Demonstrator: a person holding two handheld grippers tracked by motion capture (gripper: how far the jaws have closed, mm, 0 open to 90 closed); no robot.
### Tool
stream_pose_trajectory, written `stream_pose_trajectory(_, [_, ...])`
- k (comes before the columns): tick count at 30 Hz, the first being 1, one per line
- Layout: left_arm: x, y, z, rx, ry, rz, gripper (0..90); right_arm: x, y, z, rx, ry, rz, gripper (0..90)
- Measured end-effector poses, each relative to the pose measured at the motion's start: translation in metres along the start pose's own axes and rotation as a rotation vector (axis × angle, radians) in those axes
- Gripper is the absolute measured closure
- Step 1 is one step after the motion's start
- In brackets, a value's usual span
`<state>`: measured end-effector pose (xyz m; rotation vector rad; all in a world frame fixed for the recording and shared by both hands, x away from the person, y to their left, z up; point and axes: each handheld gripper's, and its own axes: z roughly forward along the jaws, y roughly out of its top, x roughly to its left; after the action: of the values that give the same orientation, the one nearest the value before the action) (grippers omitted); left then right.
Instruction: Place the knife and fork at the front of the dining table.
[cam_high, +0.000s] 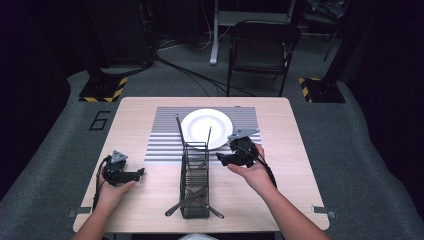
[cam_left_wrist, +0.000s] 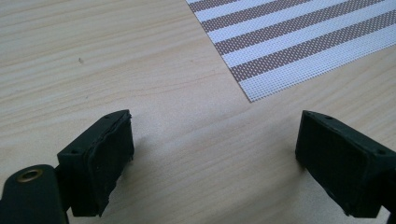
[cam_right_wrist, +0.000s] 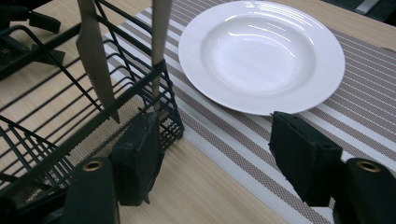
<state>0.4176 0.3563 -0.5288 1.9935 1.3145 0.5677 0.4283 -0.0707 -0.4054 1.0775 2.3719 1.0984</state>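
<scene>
A black wire cutlery rack (cam_high: 195, 186) stands in the middle of the wooden table, partly on a striped placemat (cam_high: 162, 142). A knife (cam_right_wrist: 95, 56) and another metal utensil (cam_right_wrist: 159, 42) stand upright in its far end, and more cutlery lies at its near end (cam_high: 186, 201). A white plate (cam_high: 200, 125) rests on the mat behind the rack. My right gripper (cam_high: 222, 159) (cam_right_wrist: 217, 140) hangs open just right of the rack, nothing between its pads, its one pad close by the rack's corner. My left gripper (cam_high: 140, 172) (cam_left_wrist: 215, 154) stands wide open over bare wood left of the rack.
The placemat's corner (cam_left_wrist: 254, 95) lies just ahead of the left gripper. A folding chair (cam_high: 262, 50) stands on the floor beyond the table's far edge. Bare wood stretches left and right of the rack.
</scene>
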Motion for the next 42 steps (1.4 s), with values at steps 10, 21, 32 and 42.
stream_pose_trajectory(10, [-0.001, 0.000, 0.001, -0.007, -0.004, -0.001, 11.3, 0.013, 0.018, 0.005, -0.015, 0.070, -0.015, 45.2])
stream_pose_trajectory(21, [0.000, 0.000, 0.001, -0.003, -0.011, 0.009, 11.3, 0.016, 0.028, 0.015, -0.017, 0.100, -0.023, 51.6])
stream_pose_trajectory(32, [-0.001, 0.001, 0.001, -0.002, -0.012, 0.011, 11.3, 0.018, 0.037, 0.021, -0.024, 0.102, -0.036, 54.5])
stream_pose_trajectory(42, [-0.001, 0.001, 0.001, 0.000, -0.013, 0.006, 11.3, 0.019, 0.044, 0.024, -0.013, 0.105, -0.031, 61.6])
